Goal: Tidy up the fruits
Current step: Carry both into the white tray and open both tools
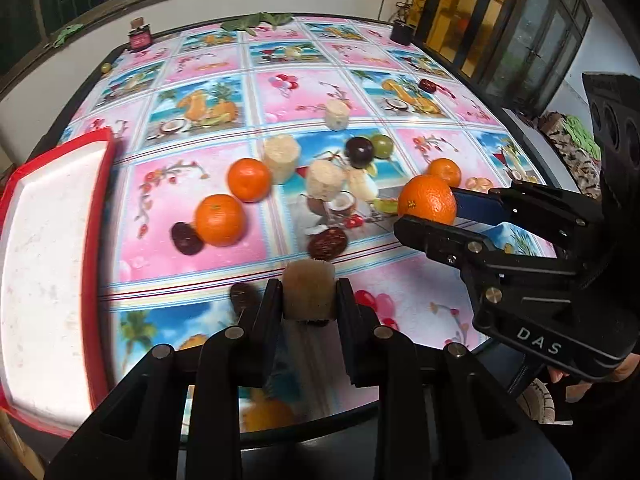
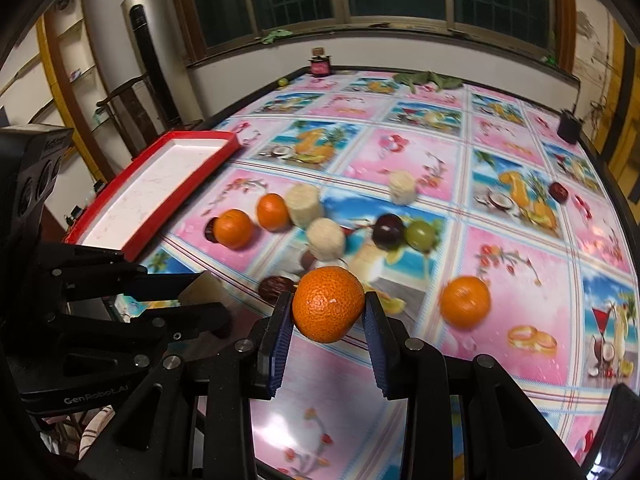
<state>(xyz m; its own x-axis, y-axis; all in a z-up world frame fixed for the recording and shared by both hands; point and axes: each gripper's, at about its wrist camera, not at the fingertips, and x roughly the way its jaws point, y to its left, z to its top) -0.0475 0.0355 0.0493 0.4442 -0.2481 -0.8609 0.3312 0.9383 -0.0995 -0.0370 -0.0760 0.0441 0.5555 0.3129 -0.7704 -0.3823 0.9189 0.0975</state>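
Both grippers loaded above the fruit-print tablecloth (image 2: 520, 280).

The left gripper (image 1: 309, 294) is clenched on one pale cylindrical fruit chunk (image 1: 308, 292); the right gripper (image 2: 328, 308) grasps one mandarin (image 2: 328, 304). Counted right of the red-rimmed tray (image 2: 160, 184): three loose mandarins, three pale chunks, one dark plum (image 2: 387, 232), one green fruit (image 2: 420, 235), several dark flat pieces. Legible: "DAS", "GenRobot.AI". The left gripper stands between the held mandarin and the tray.

Gripped orange (image 2: 328, 304), pale cylinder (image 1: 308, 290) lifted; loose oranges (image 1: 220, 220), dark plums (image 1: 359, 152) on table
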